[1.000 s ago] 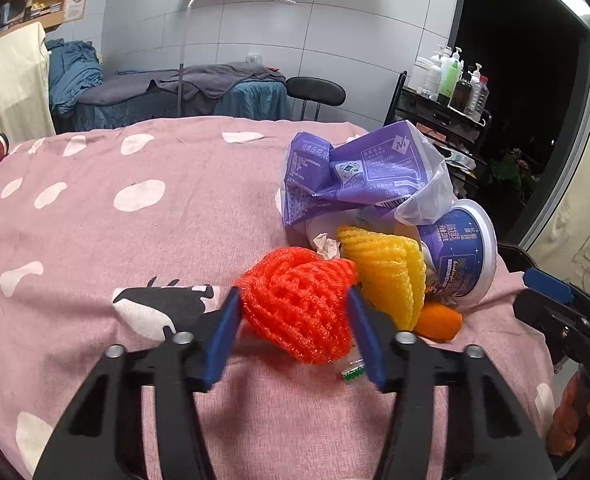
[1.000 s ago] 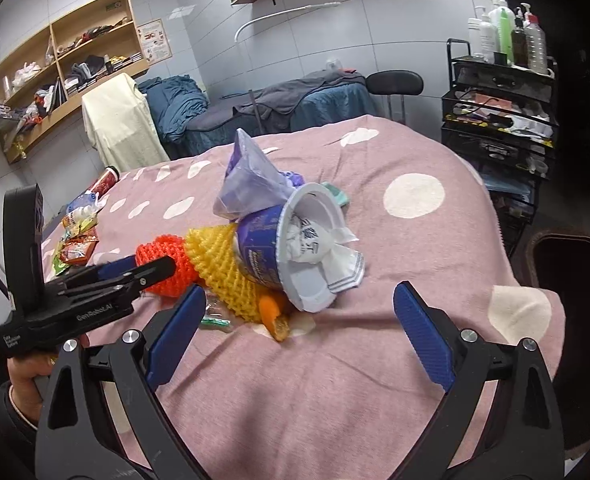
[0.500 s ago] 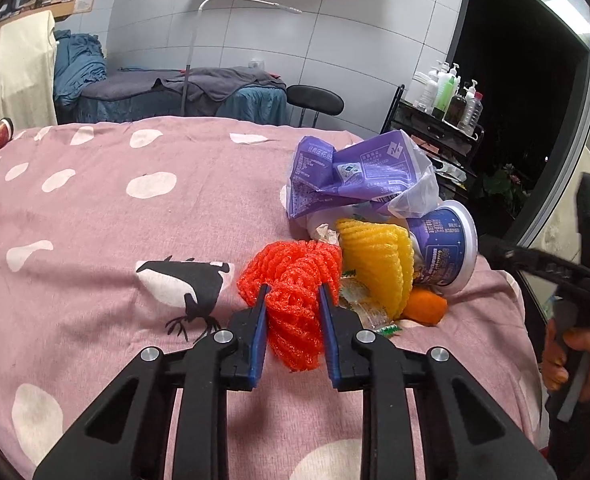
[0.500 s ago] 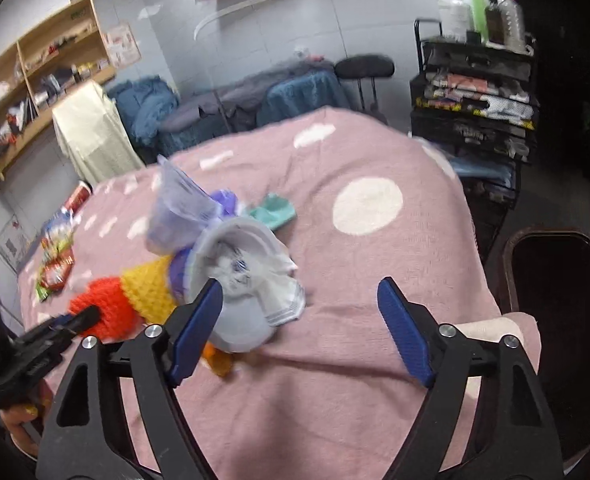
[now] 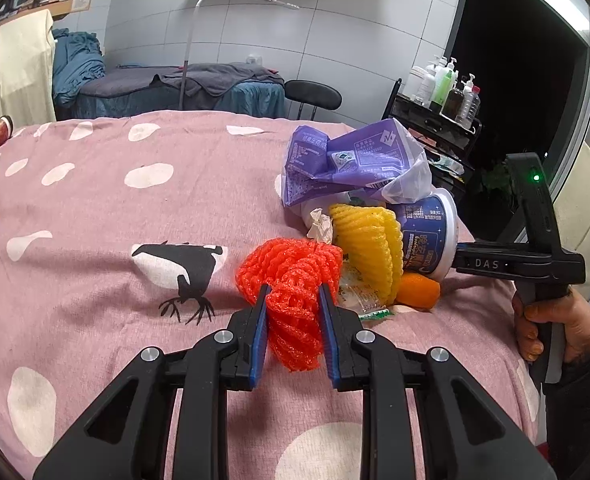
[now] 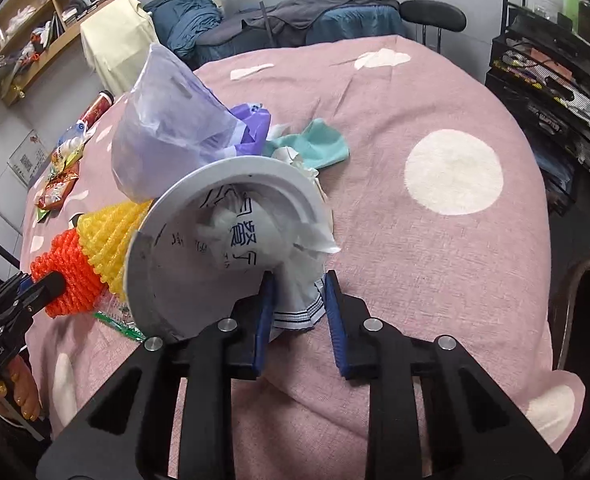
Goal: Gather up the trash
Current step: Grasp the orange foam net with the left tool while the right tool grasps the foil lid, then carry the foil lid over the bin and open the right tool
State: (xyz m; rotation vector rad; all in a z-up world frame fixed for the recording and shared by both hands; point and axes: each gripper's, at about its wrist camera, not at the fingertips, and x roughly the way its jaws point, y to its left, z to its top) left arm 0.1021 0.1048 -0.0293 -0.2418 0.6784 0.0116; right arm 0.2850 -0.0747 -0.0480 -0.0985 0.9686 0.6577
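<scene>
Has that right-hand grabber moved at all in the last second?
Yes. The right gripper has come in toward the noodle cup on the pink bedspread and closed on the crumpled paper lid hanging from its mouth.

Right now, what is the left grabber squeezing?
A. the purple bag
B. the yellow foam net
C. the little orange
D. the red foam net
D: in the left wrist view, the left gripper has its blue pads pressed against both sides of the red foam net, while the yellow foam net, purple bag and orange lie beyond it, untouched by that gripper.
</scene>
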